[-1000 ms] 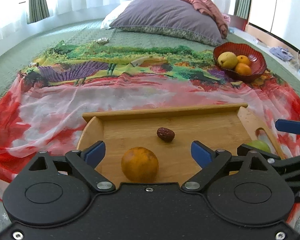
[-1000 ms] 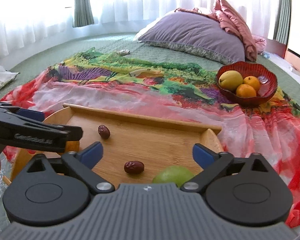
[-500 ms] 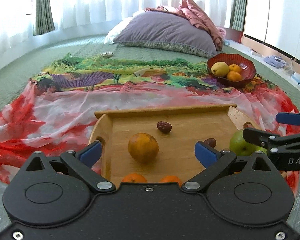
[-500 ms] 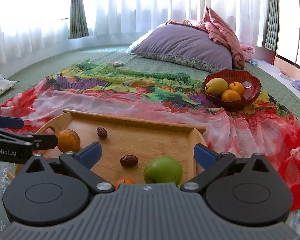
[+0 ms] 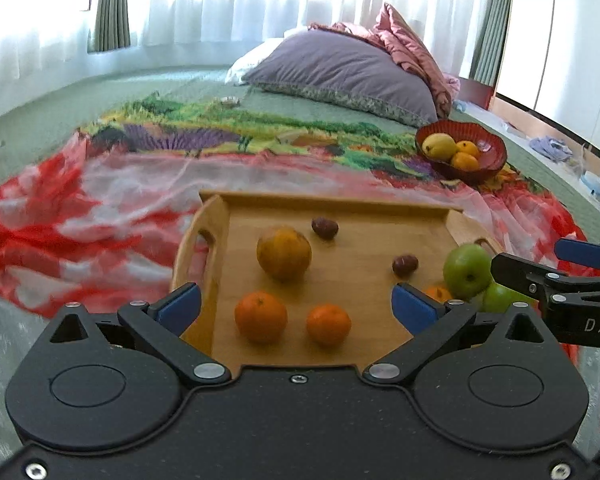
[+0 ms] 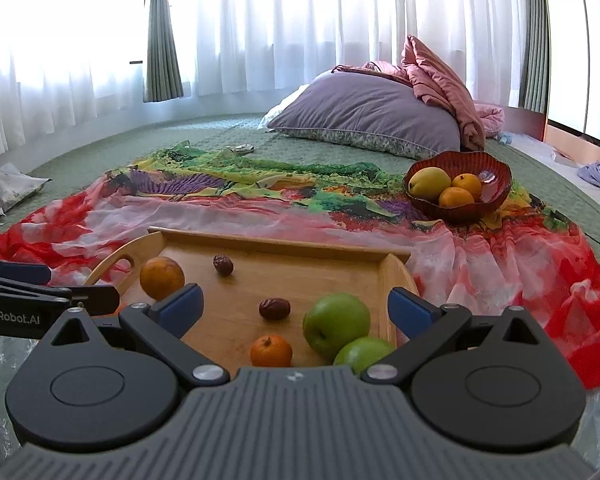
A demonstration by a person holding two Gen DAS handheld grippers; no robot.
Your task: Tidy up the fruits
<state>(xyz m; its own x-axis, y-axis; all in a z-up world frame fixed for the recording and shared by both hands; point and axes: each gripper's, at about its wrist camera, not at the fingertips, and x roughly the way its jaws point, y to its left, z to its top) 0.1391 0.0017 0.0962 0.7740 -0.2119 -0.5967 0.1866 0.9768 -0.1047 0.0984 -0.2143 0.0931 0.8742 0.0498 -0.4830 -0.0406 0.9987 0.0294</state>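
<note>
A wooden tray (image 5: 220,240) (image 6: 268,242) lies on a colourful cloth. It holds a large orange (image 5: 284,253) (image 6: 162,278), two small oranges (image 5: 261,316) (image 5: 328,325), two brown dates (image 5: 324,227) (image 5: 405,265) and two green apples (image 5: 467,271) (image 6: 336,326). A red bowl (image 5: 492,152) (image 6: 498,184) at the far right holds a yellow fruit and two oranges. My left gripper (image 5: 296,306) is open above the tray's near edge. My right gripper (image 6: 294,306) is open over the tray's right part, near the apples.
The colourful cloth (image 6: 100,216) is spread over a green bedspread. A purple pillow (image 6: 368,114) and a pink blanket (image 6: 440,80) lie at the back. Crumpled paper (image 6: 14,186) lies at the far left. Curtained windows stand behind.
Both grippers have pulled back and risen from the tray. More fruit on the tray's near part has come into view. Both stay open.
</note>
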